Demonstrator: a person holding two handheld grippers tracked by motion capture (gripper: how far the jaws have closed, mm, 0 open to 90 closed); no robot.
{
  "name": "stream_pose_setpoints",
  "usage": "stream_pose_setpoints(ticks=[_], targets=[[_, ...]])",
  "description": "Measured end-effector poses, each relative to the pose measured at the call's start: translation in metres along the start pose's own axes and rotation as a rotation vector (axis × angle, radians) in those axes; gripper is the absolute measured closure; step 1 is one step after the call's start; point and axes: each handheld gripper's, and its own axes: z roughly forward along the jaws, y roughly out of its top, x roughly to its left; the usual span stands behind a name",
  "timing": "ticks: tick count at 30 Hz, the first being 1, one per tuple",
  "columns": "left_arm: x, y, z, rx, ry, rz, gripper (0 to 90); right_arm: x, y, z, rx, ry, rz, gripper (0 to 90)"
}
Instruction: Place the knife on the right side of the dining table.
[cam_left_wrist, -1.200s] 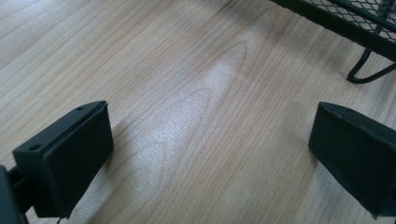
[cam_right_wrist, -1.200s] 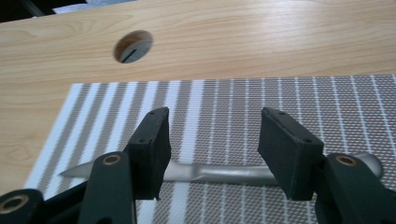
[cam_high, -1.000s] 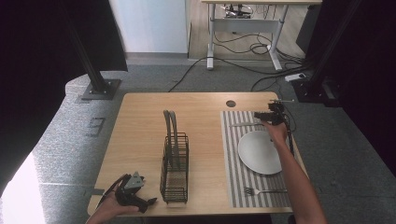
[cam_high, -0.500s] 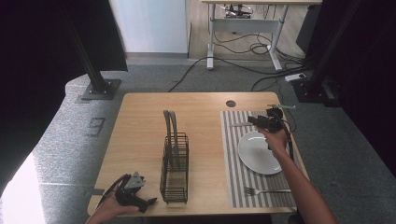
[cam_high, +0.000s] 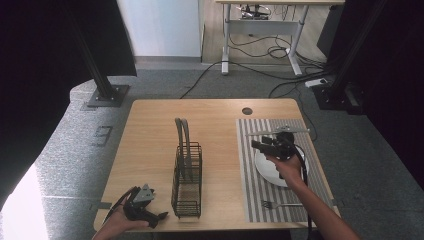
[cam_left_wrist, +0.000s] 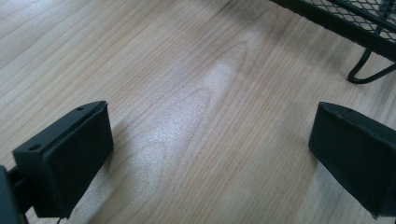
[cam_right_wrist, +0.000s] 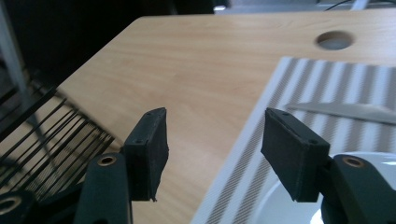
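Note:
My right gripper (cam_high: 256, 145) hovers over the left rim of a white plate (cam_high: 280, 172), pointing left toward the rack. In the right gripper view its jaws (cam_right_wrist: 212, 140) stand open with nothing between them, above the edge of the striped placemat (cam_right_wrist: 327, 84). A knife (cam_high: 277, 131) lies on the mat behind the plate, and the knife (cam_right_wrist: 345, 111) also appears past the right jaw. A fork (cam_high: 282, 204) lies at the mat's front. My left gripper (cam_high: 159, 217) rests at the table's front left, open and empty (cam_left_wrist: 210, 140), pointing at the foot of the black wire rack (cam_left_wrist: 369, 70).
The black wire rack (cam_high: 186, 172) stands upright in the middle of the wooden table (cam_high: 150, 130). A round cable hole (cam_high: 247, 111) is at the back. The rack's wires (cam_right_wrist: 42, 140) show to the left of my right gripper. Cables and desk legs lie on the floor behind.
My right gripper has moved from the knife at the back of the mat toward the front and left, over the plate. The left gripper has stayed put.

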Motion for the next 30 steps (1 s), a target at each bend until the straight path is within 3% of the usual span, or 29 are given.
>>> stream_pose_setpoints(ticks=[5,12,18,23,30], targets=[[0.000,0.000,0.000,0.000,0.000,0.000,0.0,0.024,-0.019,0.008,0.049,0.041,-0.043,37.6],[0.000,0.000,0.000,0.000,-0.001,0.001,0.0,0.045,-0.045,0.021,0.116,0.075,-0.055,37.4],[0.000,0.000,0.000,0.000,-0.002,0.001,0.0,0.066,-0.056,0.030,0.124,0.105,-0.093,37.2],[0.000,0.000,0.000,0.000,-0.002,0.002,0.0,0.070,-0.061,0.035,0.140,0.106,-0.105,36.3],[0.000,0.000,0.000,0.000,-0.003,0.002,0.0,0.066,-0.060,0.032,0.119,0.090,-0.079,35.5]])
